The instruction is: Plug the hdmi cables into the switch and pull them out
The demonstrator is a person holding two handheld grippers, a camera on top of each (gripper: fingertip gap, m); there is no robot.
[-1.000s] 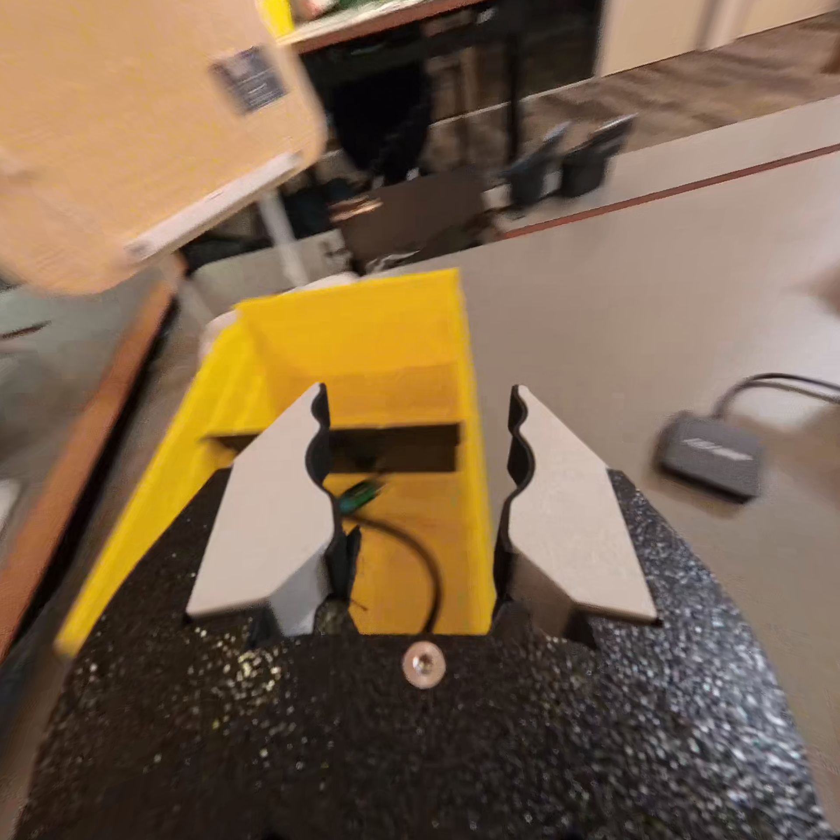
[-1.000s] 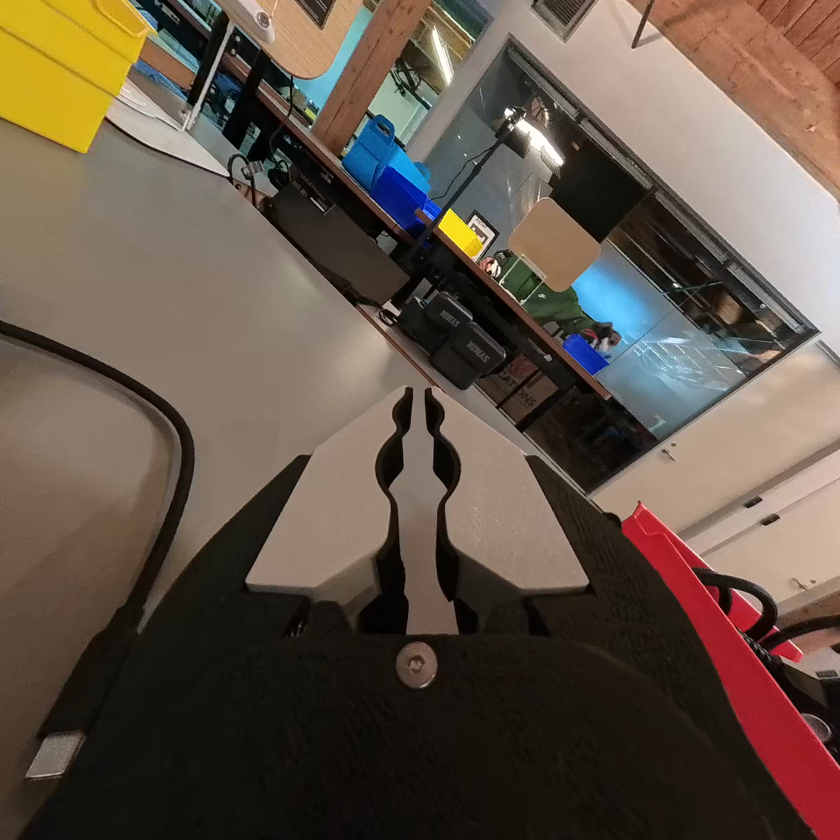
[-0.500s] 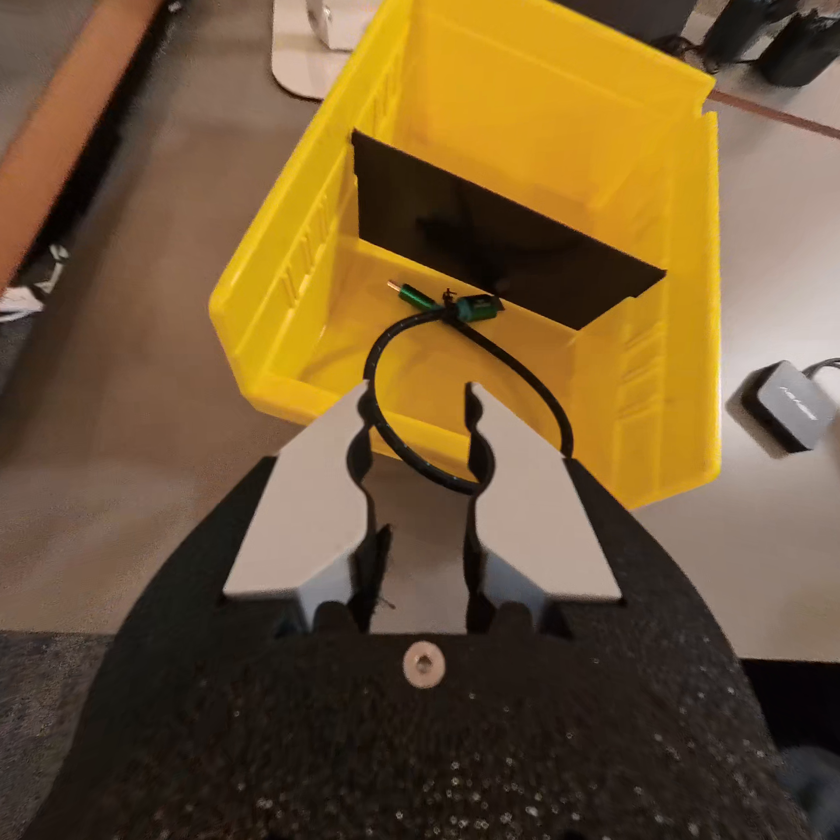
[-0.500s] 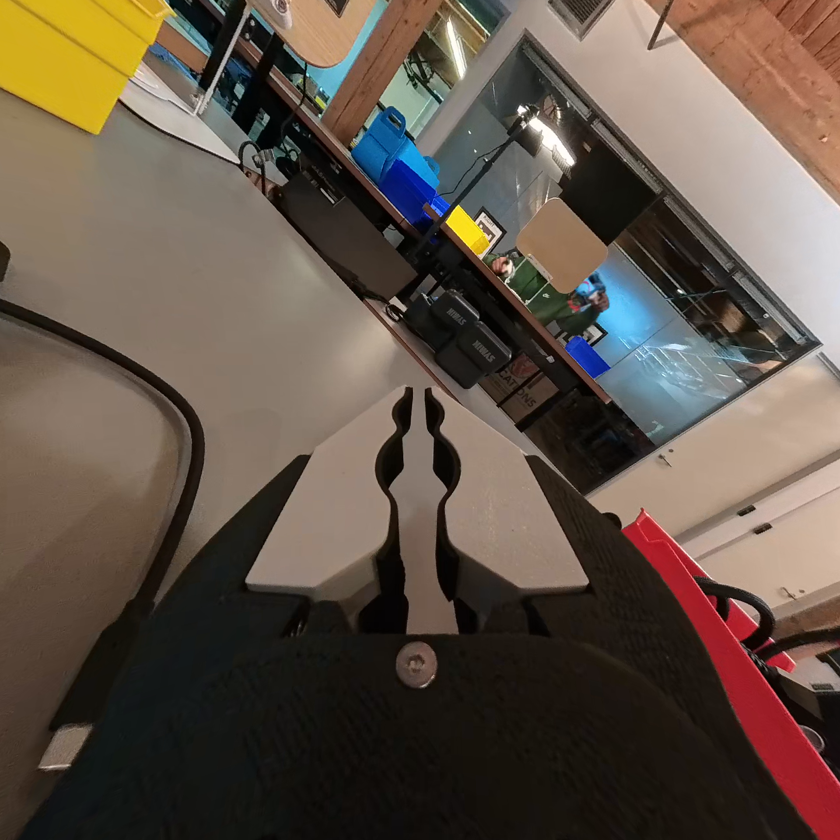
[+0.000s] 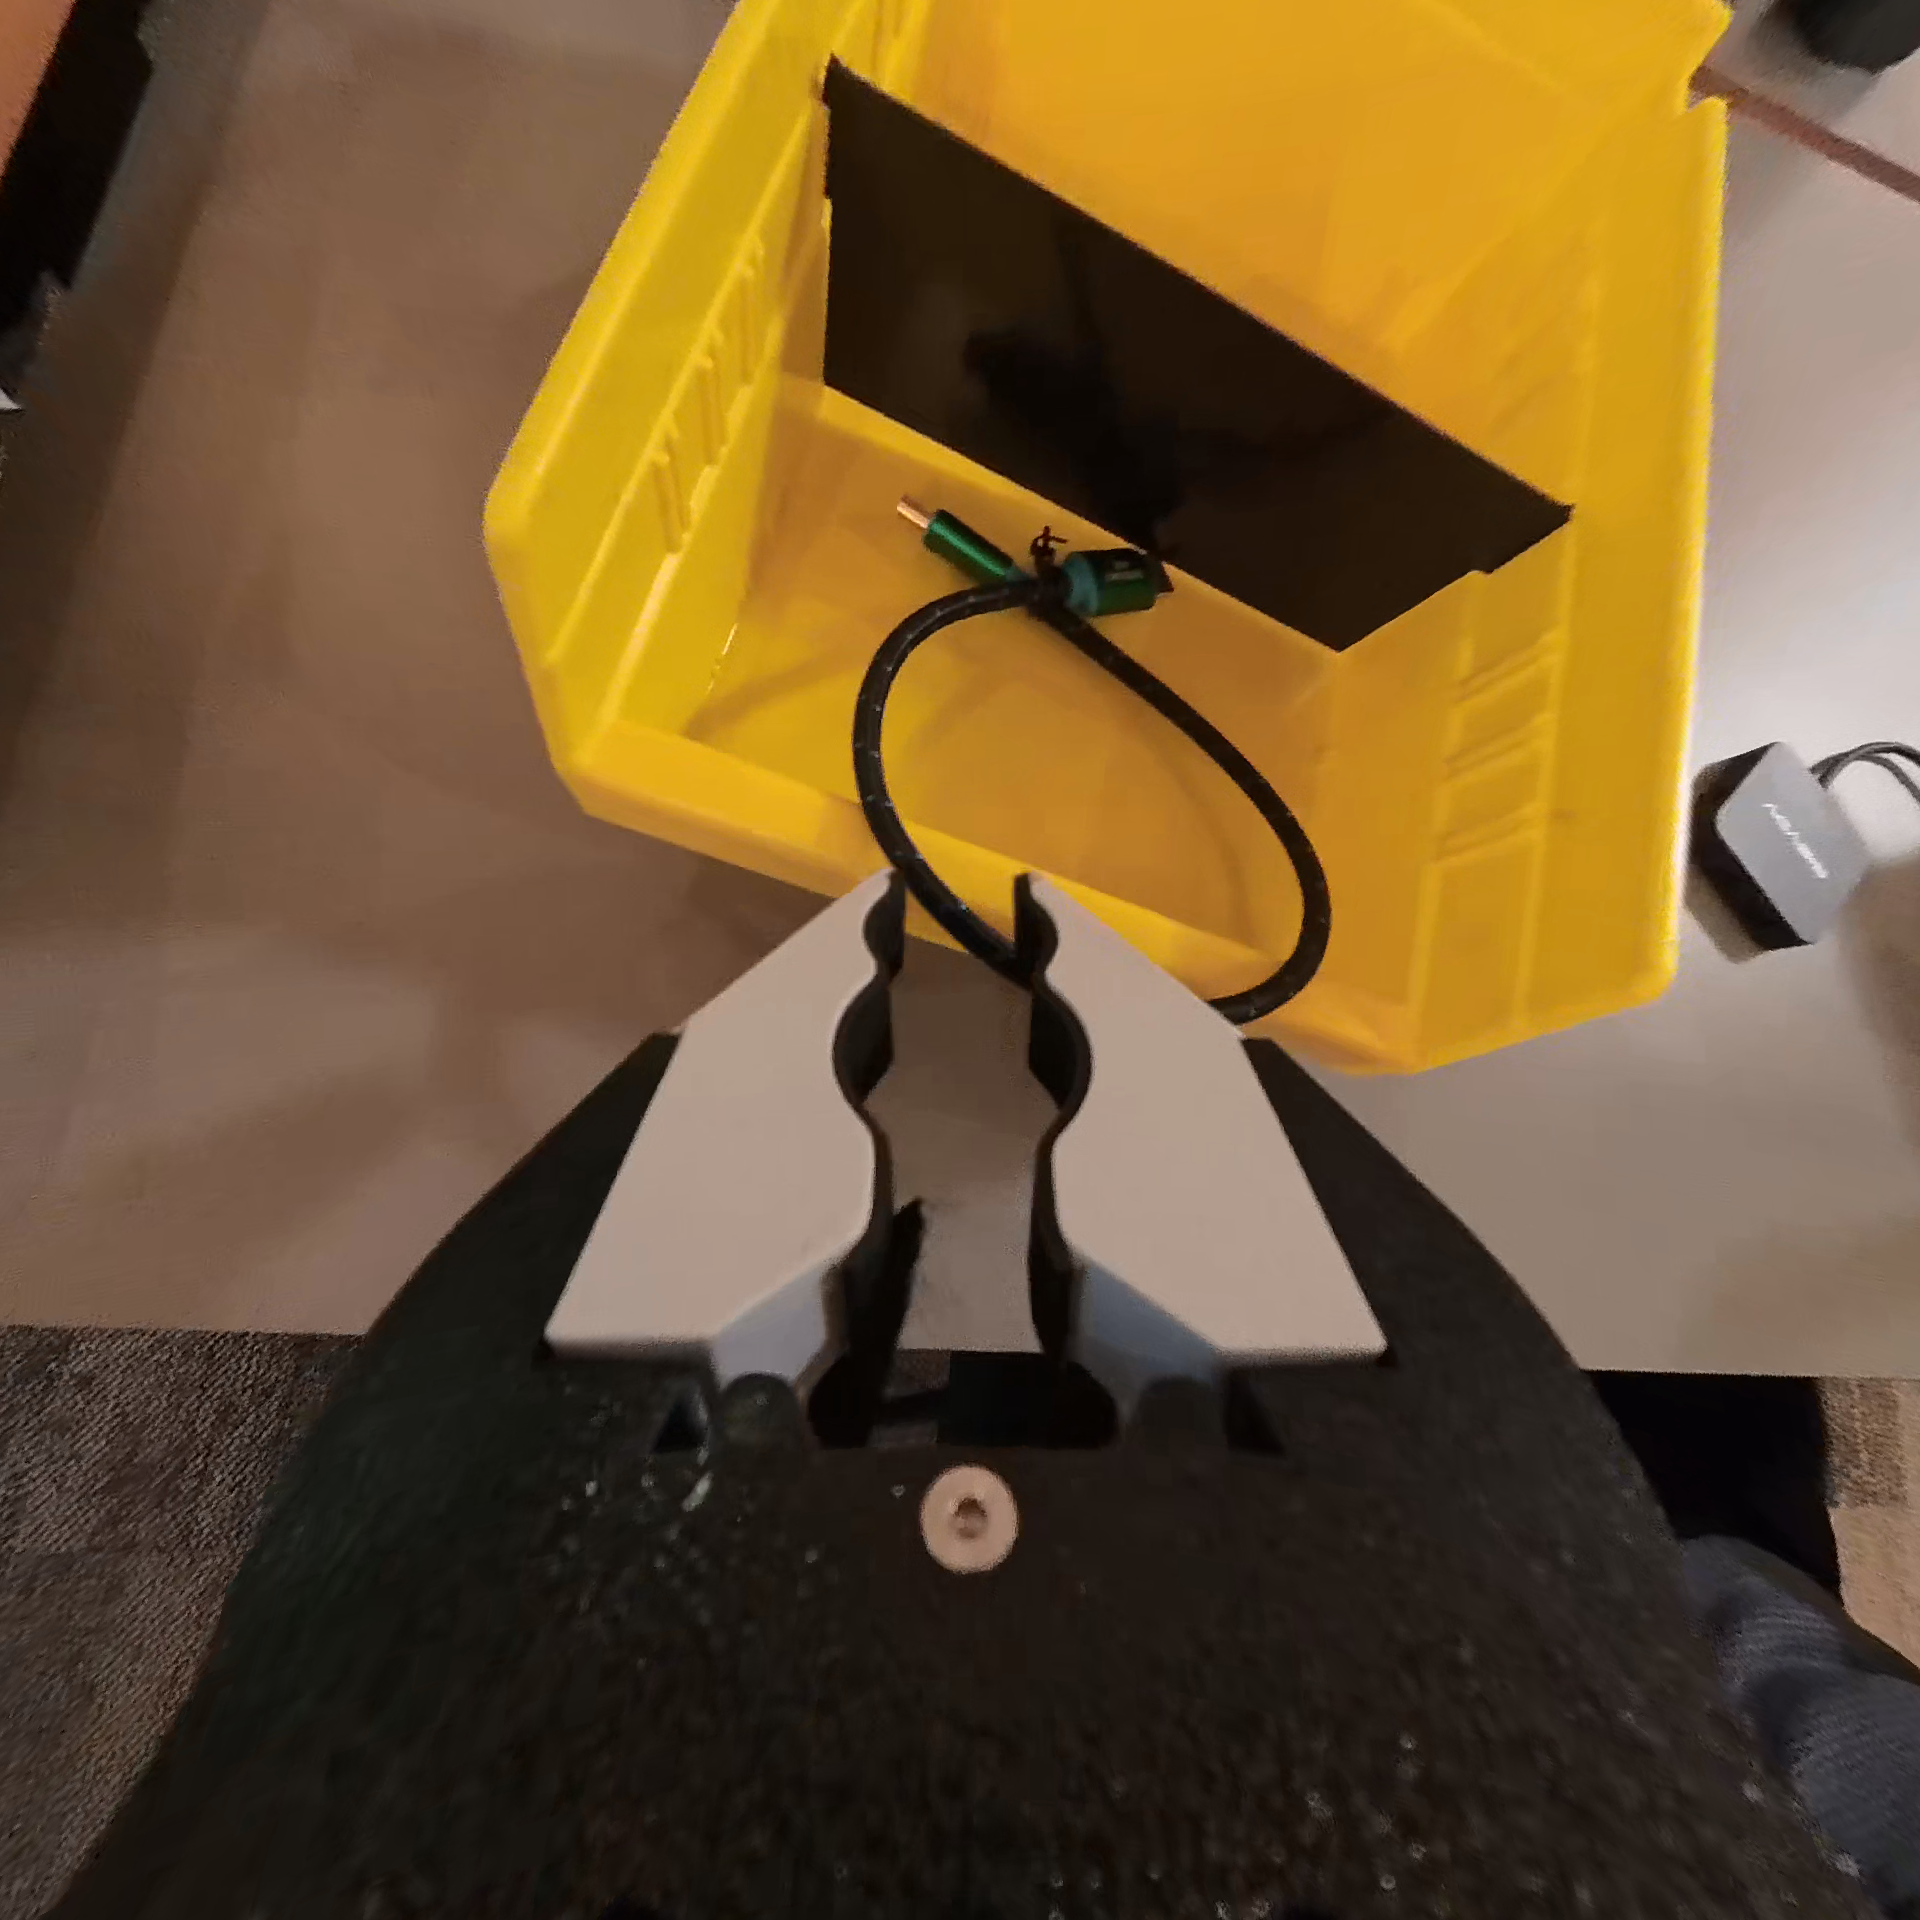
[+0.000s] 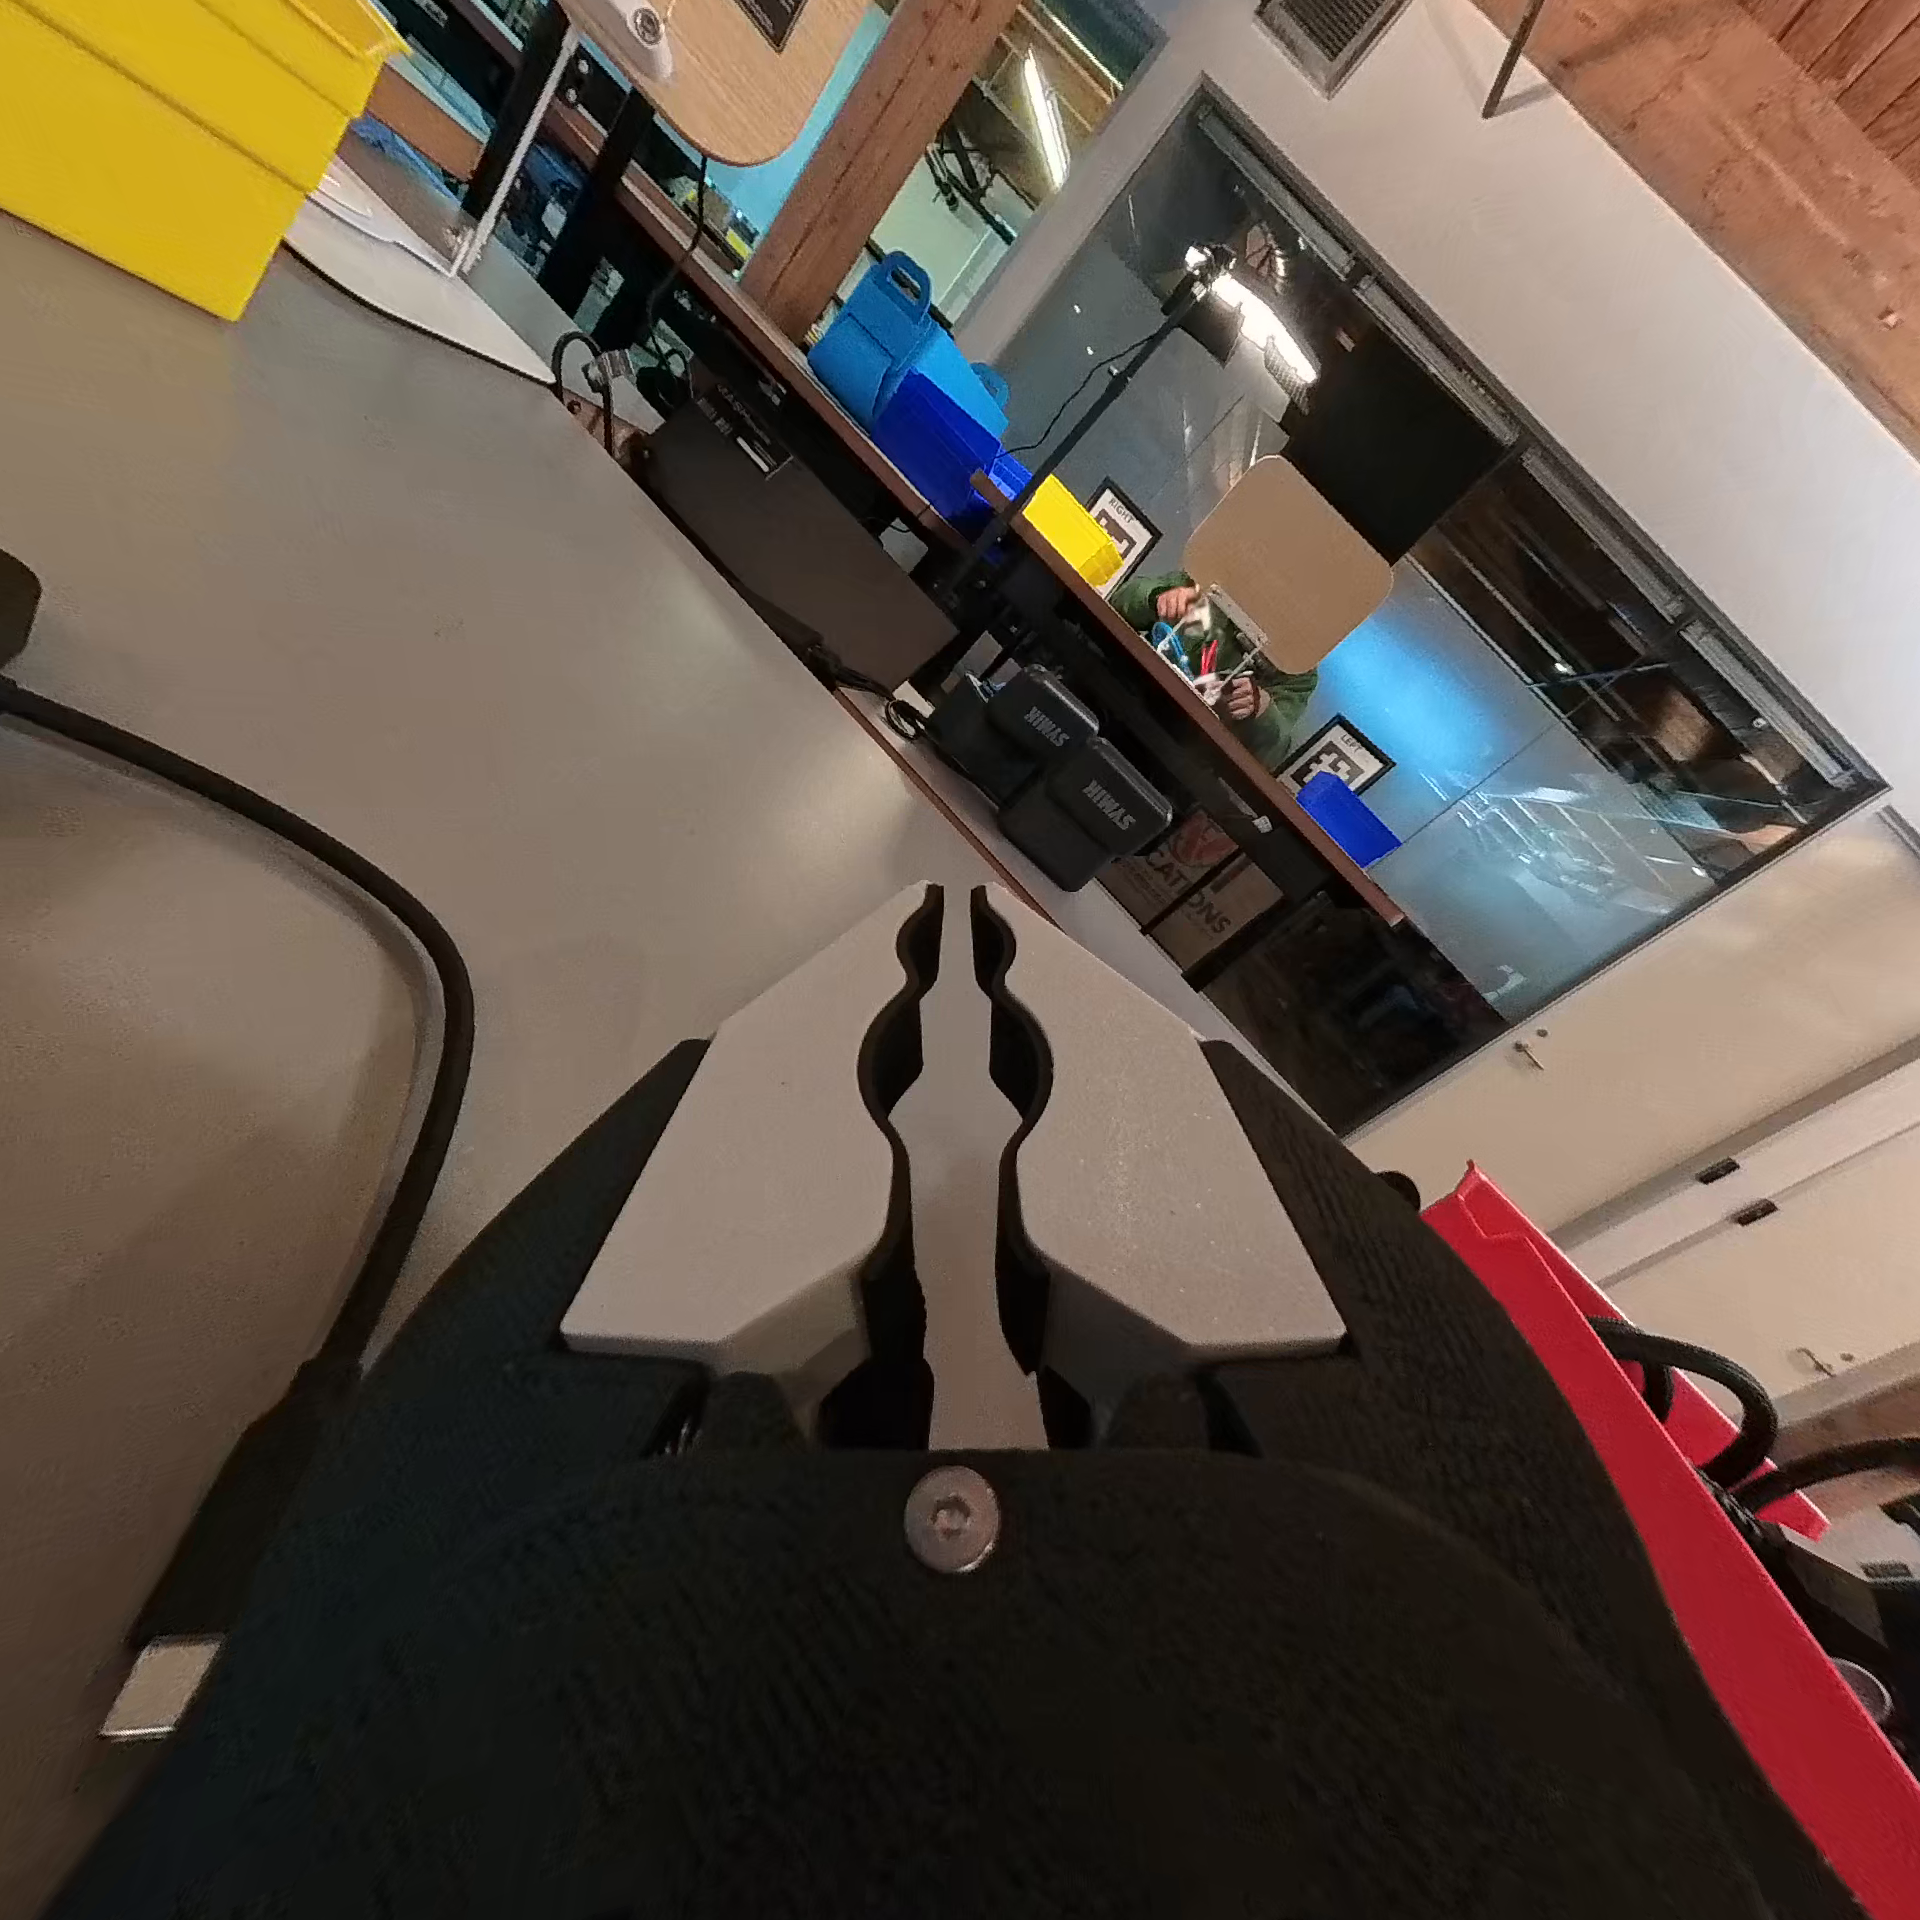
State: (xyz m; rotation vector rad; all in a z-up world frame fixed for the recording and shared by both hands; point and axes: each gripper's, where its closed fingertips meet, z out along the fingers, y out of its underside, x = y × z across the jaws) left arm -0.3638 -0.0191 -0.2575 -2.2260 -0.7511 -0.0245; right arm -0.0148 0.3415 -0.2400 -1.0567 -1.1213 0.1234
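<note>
A short black cable (image 5: 1091,675) with green plugs lies looped in the front compartment of a yellow bin (image 5: 1558,727). My left gripper (image 5: 958,883) hovers just in front of the bin's front rim, partly open and empty; part of the loop shows behind its fingertips. The grey switch (image 5: 1771,842) lies on the table right of the bin, with a cable attached. My right gripper (image 6: 958,891) is low over the table, jaws almost touching and empty. A black cable (image 6: 442,997) curves on the table to its left and ends in a metal plug (image 6: 156,1688).
A black divider (image 5: 1143,343) splits the yellow bin. A red bin (image 6: 1662,1507) with black cables stands right of the right gripper. The yellow bin (image 6: 156,177) shows far left. The table's near edge (image 5: 312,1325) lies under the left gripper. Benches and a person lie beyond. Left tips to right tips: about 50 centimetres. To reach the metal plug (image 6: 156,1688) in a straight line is about 12 centimetres for my right fingers, about 50 centimetres for my left. The grey switch (image 5: 1771,842) is closer to my right gripper, around 20 centimetres from its tips; the left tips are 30 centimetres off.
My left gripper has drawn back out of the yellow bin, tilted downward, and its jaws have narrowed. My right gripper has hardly moved and stays shut.
</note>
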